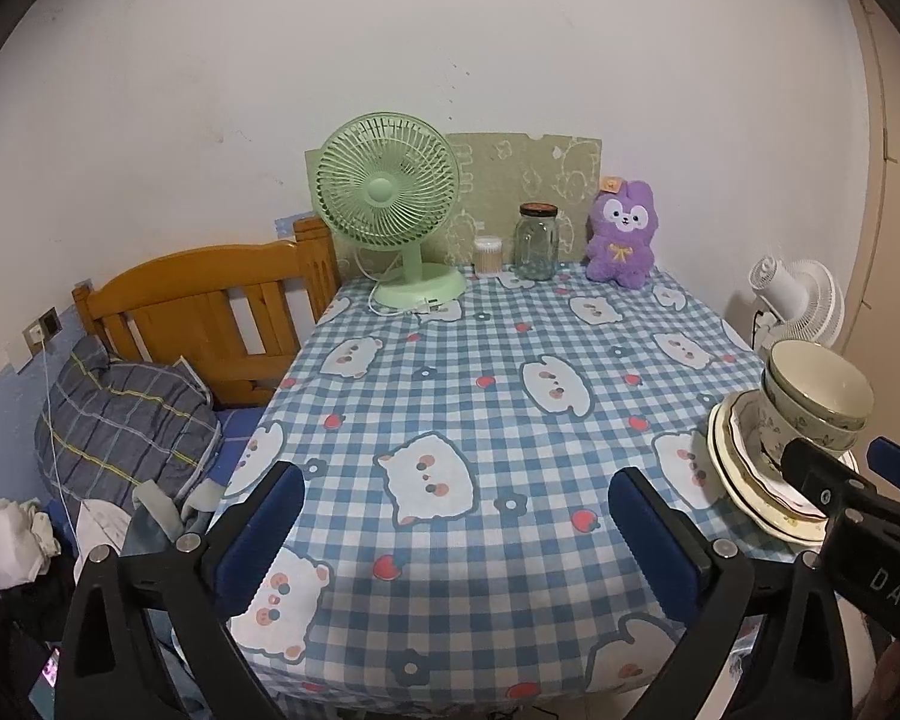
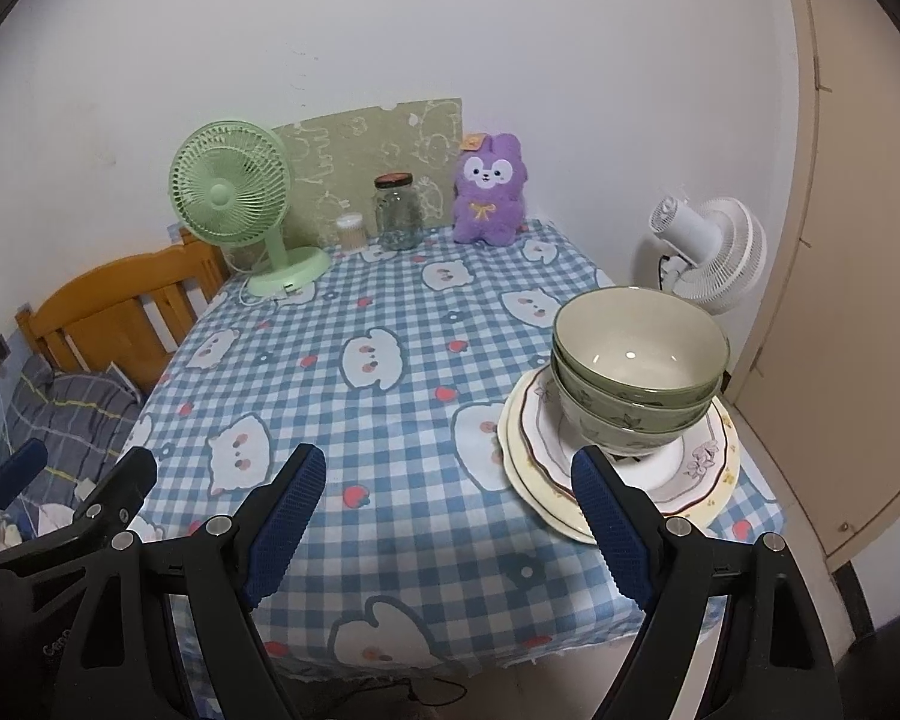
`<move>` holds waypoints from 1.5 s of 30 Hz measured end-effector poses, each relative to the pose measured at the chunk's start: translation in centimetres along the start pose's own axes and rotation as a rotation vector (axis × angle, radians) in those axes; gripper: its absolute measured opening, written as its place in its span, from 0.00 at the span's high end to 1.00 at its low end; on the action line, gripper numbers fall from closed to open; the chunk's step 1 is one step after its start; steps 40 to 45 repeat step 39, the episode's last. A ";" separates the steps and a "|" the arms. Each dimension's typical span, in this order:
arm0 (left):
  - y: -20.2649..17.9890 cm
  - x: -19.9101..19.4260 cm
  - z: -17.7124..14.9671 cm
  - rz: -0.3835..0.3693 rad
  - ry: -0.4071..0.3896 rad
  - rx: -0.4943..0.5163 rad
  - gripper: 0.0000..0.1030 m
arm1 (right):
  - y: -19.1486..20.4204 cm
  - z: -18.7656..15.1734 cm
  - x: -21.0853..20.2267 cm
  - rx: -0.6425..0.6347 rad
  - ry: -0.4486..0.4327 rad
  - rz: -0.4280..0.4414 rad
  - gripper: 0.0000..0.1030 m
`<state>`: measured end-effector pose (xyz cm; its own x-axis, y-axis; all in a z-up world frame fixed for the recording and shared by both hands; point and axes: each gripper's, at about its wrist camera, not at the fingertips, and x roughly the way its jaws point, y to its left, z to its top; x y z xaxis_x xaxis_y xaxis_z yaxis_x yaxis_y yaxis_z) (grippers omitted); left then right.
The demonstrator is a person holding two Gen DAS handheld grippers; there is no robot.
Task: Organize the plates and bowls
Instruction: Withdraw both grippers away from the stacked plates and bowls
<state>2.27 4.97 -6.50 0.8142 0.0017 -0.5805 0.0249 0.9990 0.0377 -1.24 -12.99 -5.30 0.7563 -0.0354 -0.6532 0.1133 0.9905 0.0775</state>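
Bowls (image 2: 639, 369) sit stacked on the plates (image 2: 708, 468), so we bring the right gripper (image 2: 450, 516), empty jaws wide like the left gripper's (image 1: 456, 516), squarely around the top rim

Hidden at 4 o'clock behind the right gripper (image 1: 840, 468): near rims of the plates (image 1: 744, 480); cut off at 7 o'clock: clothes heap (image 1: 24, 546).

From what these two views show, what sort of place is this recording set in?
Most likely a small bedroom at home: a wooden bed headboard with a pillow stands right beside the cloth-covered table, and a purple plush toy sits at the wall.
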 end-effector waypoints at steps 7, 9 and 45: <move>0.0 0.0 -0.1 -0.006 -0.001 -0.013 0.00 | 0.1 0.0 0.0 -0.010 -0.007 -0.005 0.16; 0.0 0.0 -0.1 -0.006 -0.001 -0.013 0.00 | 0.1 0.1 0.0 -0.010 -0.005 -0.007 0.16; 0.0 0.9 0.0 -0.013 0.015 -0.023 0.00 | -0.3 0.4 1.2 -0.012 0.019 -0.010 0.16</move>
